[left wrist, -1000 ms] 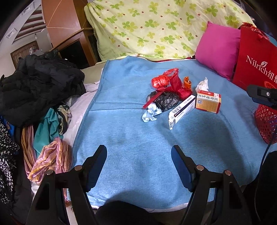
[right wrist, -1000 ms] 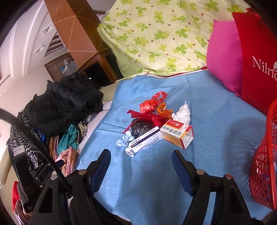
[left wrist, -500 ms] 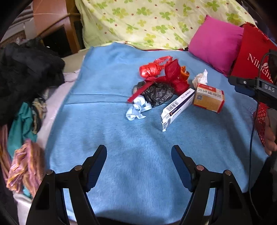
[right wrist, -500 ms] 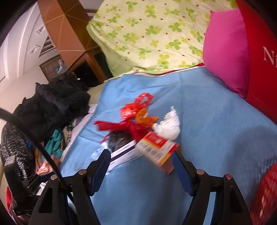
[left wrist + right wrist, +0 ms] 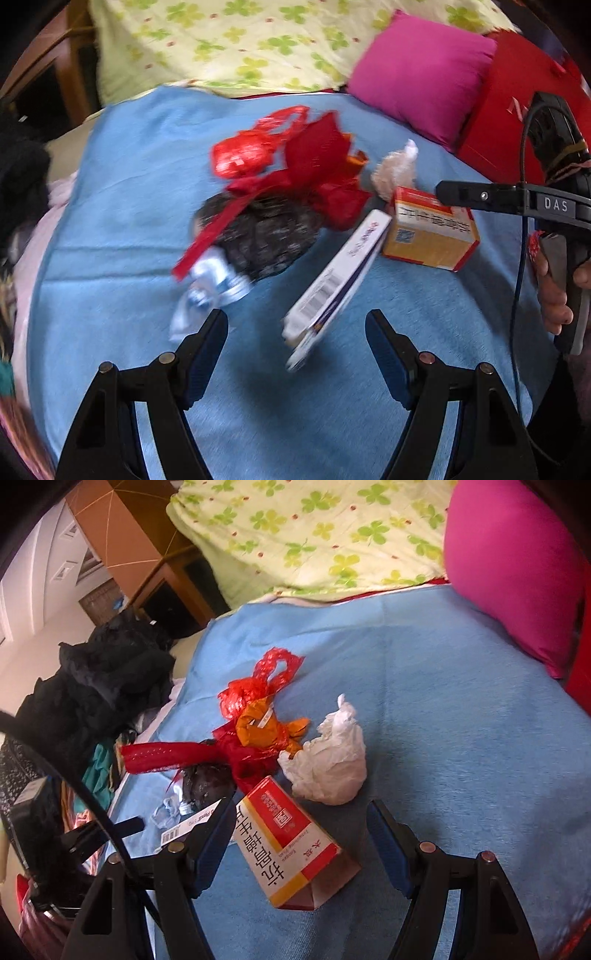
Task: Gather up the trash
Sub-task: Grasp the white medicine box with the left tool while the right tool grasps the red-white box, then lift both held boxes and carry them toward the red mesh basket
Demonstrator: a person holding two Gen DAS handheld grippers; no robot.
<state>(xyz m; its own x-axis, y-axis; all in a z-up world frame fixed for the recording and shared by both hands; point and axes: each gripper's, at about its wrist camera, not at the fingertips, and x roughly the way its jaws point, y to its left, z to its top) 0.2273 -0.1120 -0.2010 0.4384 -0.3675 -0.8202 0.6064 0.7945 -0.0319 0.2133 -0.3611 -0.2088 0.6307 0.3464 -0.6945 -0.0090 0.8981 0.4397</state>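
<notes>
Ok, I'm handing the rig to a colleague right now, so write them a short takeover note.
Left gripper: open, empty, low over the blue blanket, near end of the long white box between its fingers.
Right gripper: open, empty, straddling the orange medicine box.
The trash sits in one pile: red plastic bag, black bag, white tissue wad, pale blue scrap.
Done: nothing gripped yet.
Left: all of it; no bin in view now.
</notes>
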